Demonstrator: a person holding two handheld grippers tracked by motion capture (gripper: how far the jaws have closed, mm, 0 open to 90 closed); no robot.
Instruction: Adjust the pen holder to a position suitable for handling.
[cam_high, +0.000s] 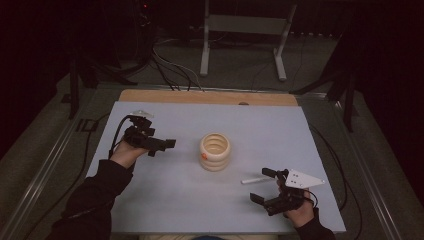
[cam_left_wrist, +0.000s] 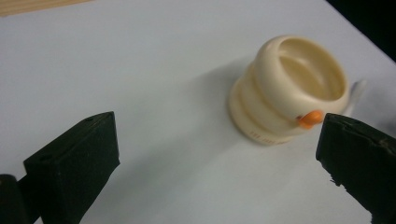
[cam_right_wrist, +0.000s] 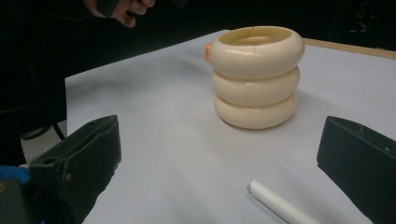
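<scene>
From the high view we see the cream, three-ringed plastic cup upright mid-tabletop, a white stick nearer the right edge. Our right gripper view shows its orange nub. Left gripper and right gripper gape wide, empty.

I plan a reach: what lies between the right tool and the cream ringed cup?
A white stick lies between the right tool and cup, as the right gripper view shows.
</scene>
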